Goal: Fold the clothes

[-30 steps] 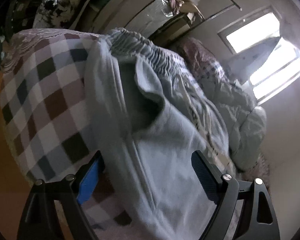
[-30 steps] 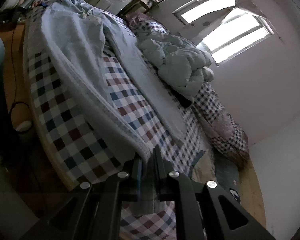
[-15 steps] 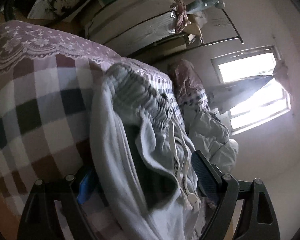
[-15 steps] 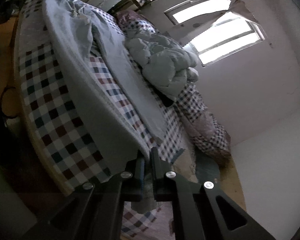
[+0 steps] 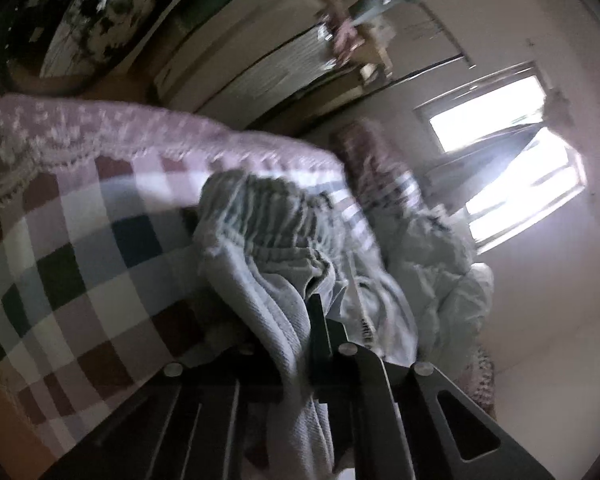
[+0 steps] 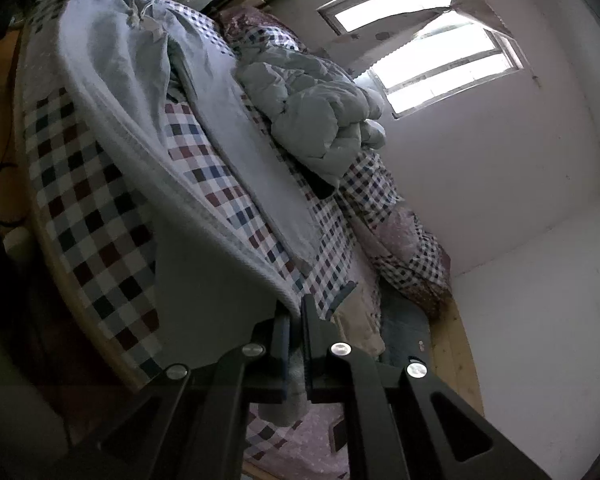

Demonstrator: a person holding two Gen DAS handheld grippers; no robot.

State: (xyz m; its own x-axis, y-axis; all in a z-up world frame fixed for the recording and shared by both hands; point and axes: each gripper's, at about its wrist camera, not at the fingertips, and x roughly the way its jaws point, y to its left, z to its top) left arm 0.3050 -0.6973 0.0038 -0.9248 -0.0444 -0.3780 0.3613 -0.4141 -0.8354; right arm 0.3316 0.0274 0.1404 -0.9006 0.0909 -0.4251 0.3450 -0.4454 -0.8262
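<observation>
Trousers (image 6: 112,80) stretched along checked bed (image 6: 80,208), legs apart. Left gripper (image 5: 300,344) clamped on waistband (image 5: 260,216); right gripper (image 6: 294,332) pinching near-leg hem. Likely lengthwise fold: carry near leg over far leg, edges matched.

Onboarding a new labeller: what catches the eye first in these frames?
The pale grey sweatpants stretched along the checked bedspread, one leg hem pinched in the right gripper. At the far end, the left gripper is clamped on the gathered waistband. Behind lies a bunched pale quilt under the bright window.
</observation>
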